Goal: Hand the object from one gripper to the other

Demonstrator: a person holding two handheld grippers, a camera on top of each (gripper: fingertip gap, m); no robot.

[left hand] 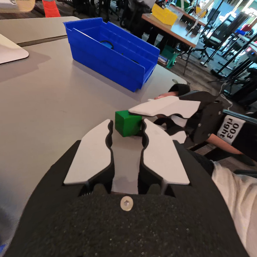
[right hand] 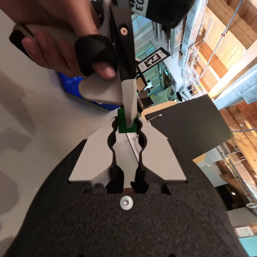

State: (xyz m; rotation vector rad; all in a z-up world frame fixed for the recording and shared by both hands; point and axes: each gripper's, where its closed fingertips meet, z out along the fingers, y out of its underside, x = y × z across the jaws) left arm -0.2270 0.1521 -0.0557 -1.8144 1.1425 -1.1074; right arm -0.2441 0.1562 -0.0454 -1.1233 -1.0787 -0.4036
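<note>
A green cube [left hand: 125, 125] is held just above the grey table [left hand: 41, 111]. My left gripper [left hand: 128, 122] has a pad against each side of the cube. My right gripper [left hand: 137, 118] comes in from the right, one finger on top of the cube and the other under it. In the right wrist view, my right gripper [right hand: 127, 120] is shut on the green cube [right hand: 122, 128] at its fingertips. The left gripper [right hand: 125, 116] reaches down from above, one finger in front of the cube and one behind it. Both grippers grip the cube.
A blue bin [left hand: 105, 61] with small items inside stands on the table beyond the cube; it also shows in the right wrist view [right hand: 69, 86]. A white flat object [left hand: 8, 51] lies at the left edge. A hand [right hand: 55, 52] holds the left gripper. Other tables stand behind. Both grippers' tips are close together, under 4 cm apart.
</note>
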